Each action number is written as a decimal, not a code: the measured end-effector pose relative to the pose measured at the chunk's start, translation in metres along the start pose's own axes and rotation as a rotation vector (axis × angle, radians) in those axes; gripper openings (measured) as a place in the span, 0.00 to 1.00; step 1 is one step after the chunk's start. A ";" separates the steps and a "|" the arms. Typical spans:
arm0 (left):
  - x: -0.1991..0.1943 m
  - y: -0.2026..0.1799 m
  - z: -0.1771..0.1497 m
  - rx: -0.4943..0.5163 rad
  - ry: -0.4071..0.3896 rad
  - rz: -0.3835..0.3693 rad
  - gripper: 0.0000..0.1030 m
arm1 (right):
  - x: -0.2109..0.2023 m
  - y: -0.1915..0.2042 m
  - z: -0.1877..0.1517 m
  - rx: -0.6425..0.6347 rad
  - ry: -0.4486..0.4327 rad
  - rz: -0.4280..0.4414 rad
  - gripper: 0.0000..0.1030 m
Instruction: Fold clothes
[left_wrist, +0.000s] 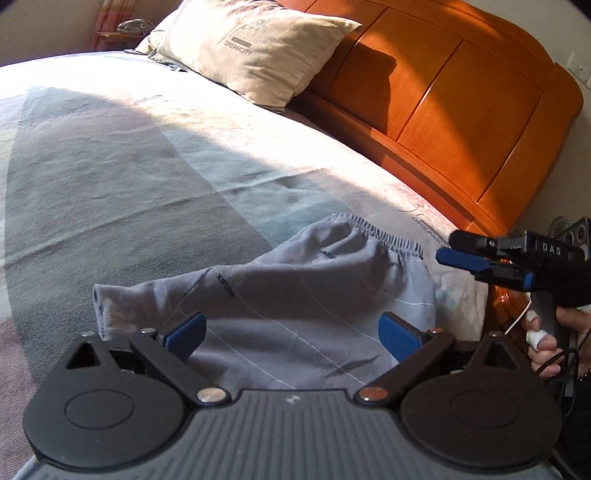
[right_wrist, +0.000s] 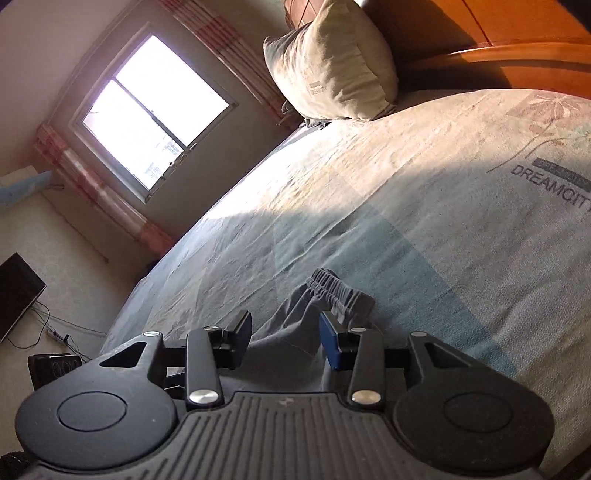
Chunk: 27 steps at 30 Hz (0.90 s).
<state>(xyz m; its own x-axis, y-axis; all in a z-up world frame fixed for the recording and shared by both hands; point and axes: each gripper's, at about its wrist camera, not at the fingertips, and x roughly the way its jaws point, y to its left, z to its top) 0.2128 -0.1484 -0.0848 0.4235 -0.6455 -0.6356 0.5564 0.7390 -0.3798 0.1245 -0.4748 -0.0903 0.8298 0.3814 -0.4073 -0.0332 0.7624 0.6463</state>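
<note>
Bedroom: bed (left_wrist: 155, 155) with blue-grey patchwork sheet, wooden headboard (left_wrist: 443, 103) far right, window (right_wrist: 155, 114) with red-checked curtains in the right wrist view.

Pillow (left_wrist: 255, 48): cream, printed "DREAMCITY"; the same word shows on the sheet near the headboard.

Shorts (left_wrist: 306, 295): grey, elastic waistband, small print reading "KIFUNA" as far as legible; lying rumpled on the near right part of the bed, waistband toward the headboard.

Left gripper (left_wrist: 291, 338): blue pads spread wide, poised over the near edge of the shorts, cloth showing between the fingers; contact cannot be told.

Right gripper (right_wrist: 284, 332): body marked "DAS", held by a hand (left_wrist: 554, 343) with taped fingers; fingers apart, the waistband bunched between and just beyond them, not pinched.
</note>
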 end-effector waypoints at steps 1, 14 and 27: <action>0.000 0.006 -0.004 -0.020 0.001 0.005 0.97 | 0.013 0.010 0.004 -0.051 0.024 -0.002 0.45; -0.029 0.039 -0.027 -0.102 0.006 -0.002 0.96 | 0.067 0.020 0.026 -0.120 0.133 -0.051 0.40; 0.006 -0.086 -0.019 0.378 0.080 0.054 0.96 | -0.066 -0.038 -0.014 0.099 0.007 -0.164 0.62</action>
<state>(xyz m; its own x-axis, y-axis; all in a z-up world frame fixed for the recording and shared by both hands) 0.1543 -0.2125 -0.0688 0.4106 -0.5798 -0.7037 0.7652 0.6388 -0.0798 0.0632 -0.5217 -0.0971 0.8160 0.2603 -0.5161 0.1572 0.7593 0.6315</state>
